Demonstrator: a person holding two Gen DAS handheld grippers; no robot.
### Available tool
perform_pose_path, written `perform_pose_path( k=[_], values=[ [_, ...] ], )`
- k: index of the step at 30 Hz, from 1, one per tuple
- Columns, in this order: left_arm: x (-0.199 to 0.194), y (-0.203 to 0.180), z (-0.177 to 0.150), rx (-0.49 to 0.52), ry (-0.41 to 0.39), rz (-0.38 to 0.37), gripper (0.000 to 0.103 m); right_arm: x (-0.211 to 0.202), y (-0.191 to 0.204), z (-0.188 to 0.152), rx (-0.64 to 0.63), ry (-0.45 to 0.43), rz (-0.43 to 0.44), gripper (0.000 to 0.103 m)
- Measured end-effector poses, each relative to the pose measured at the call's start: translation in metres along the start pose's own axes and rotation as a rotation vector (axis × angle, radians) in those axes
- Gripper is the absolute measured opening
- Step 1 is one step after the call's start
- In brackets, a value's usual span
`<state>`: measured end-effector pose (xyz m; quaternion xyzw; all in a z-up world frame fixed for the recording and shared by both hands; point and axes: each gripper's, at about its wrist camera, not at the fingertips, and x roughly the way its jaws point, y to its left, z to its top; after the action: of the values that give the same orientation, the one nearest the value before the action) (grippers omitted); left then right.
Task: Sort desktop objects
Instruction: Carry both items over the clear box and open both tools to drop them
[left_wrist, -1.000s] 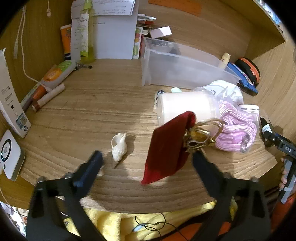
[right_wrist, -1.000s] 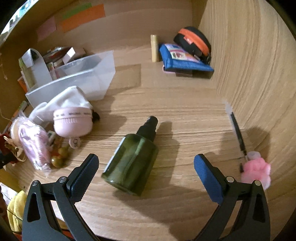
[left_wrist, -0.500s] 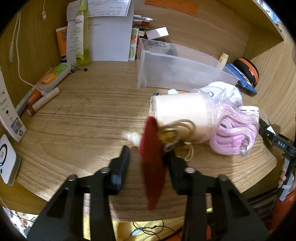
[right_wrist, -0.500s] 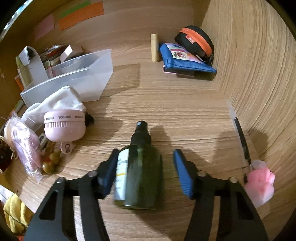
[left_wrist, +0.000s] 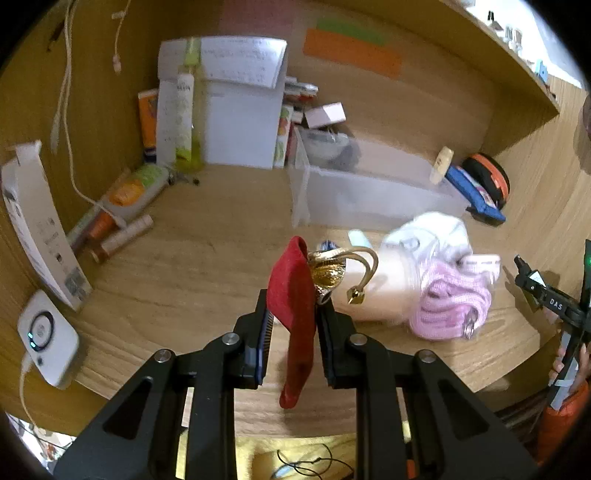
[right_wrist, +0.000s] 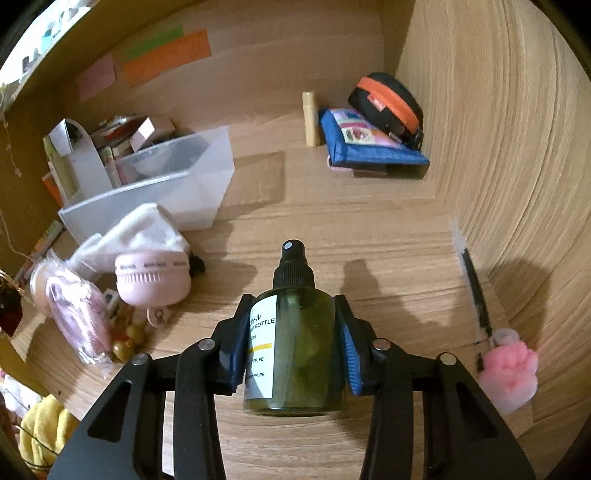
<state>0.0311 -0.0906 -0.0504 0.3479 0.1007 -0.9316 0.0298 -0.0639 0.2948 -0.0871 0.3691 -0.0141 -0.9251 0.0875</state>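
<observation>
A red cloth pouch (left_wrist: 295, 295) with a gold clasp (left_wrist: 332, 271) is pinched between the jaws of the left gripper (left_wrist: 292, 314), which have just been closing on it; the pouch hangs clear of the wooden desk (left_wrist: 192, 266), its lower end dangling below the pads. A dark green spray bottle (right_wrist: 295, 343) is clamped between the jaws of the right gripper (right_wrist: 293, 332), which have likewise just been closing, its black nozzle pointing away past the fingertips. A clear plastic bin (right_wrist: 177, 192) is seen further back on the desk, to the left of the bottle
</observation>
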Motion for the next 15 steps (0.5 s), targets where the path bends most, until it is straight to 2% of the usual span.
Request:
perform_pose_path(
  k=[7, 15],
  values=[
    [-0.008, 0.004, 0.018, -0.007, -0.036, 0.001, 0.023, -0.016, 0.005, 0.013, -0.006, -0.047, 0.028, 0.038],
    [-0.013, -0.007, 0.052, 0.04, -0.115, 0.014, 0.023, -0.027, 0.018, 0.037, -0.05, -0.111, 0.057, 0.038]
  ],
)
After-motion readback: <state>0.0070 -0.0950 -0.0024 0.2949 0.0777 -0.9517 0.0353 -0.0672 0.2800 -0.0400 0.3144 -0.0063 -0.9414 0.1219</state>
